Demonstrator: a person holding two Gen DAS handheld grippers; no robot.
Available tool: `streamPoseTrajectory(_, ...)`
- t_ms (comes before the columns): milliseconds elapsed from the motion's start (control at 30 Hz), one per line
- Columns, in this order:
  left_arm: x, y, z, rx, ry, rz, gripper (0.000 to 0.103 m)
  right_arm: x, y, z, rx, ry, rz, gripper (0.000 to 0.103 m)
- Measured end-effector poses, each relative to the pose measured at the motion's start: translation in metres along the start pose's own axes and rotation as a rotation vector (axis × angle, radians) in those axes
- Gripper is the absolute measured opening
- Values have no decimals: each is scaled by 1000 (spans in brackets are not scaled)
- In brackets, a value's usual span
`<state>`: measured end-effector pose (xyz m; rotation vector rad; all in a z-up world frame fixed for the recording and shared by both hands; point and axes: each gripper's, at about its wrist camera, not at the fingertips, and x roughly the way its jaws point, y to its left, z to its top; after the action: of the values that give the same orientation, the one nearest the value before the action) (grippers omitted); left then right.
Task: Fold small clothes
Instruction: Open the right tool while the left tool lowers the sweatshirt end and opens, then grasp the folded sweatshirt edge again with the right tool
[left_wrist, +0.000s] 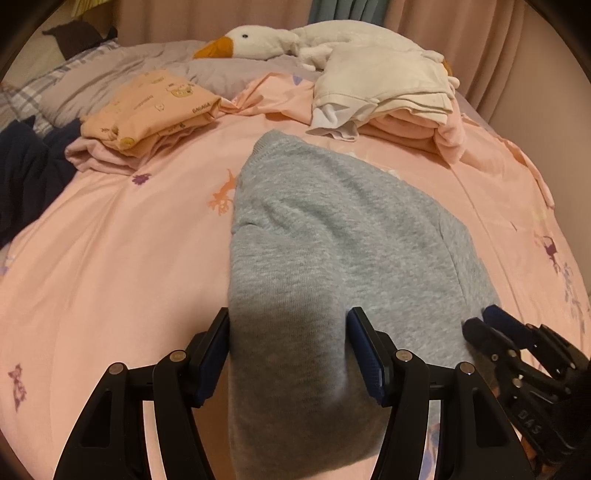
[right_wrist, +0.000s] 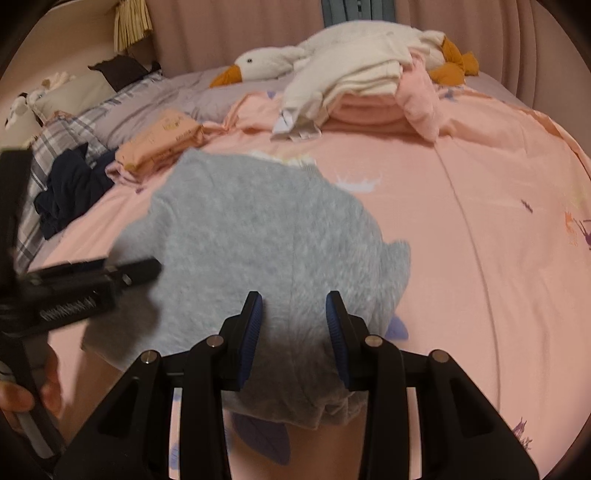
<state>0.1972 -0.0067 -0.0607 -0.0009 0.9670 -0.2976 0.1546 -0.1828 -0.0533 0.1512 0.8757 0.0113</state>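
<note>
The grey fleece garment (left_wrist: 325, 236) lies on the pink bed cover (left_wrist: 110, 258), its long axis running away from the left hand-held gripper (left_wrist: 288, 354) toward a ribbed edge at the far end. Its fabric is soft and fuzzy. Both the left and the right hand-held gripper (right_wrist: 293, 328) have jaws parted, with grey cloth bunched between the blue pads; whether they pinch it is unclear.

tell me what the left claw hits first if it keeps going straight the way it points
Probably more of the grey garment that the left claw straddles; it stretches ahead across the pink bedcover. Depth is unclear.
</note>
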Motion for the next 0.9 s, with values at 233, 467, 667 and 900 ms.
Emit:
streamPoseTrajectory(233, -23, 1, -17, 3, -41, -10, 61, -3, 2, -9, -37, 11, -35, 33)
streamPoseTrajectory(467, -42, -15, -25, 66, -92, -27, 61, -20, -5, -12, 3, -19, -16, 33)
streamPoseTrajectory(667, -34, -26, -41, 106, -46, -24, 61, -32, -5, -11, 17, -62, 18, 35)
streamPoseTrajectory(900, -18, -24, -58, 113, 5, 9, 61, -19, -7, -21, 8, -11, -10, 35)
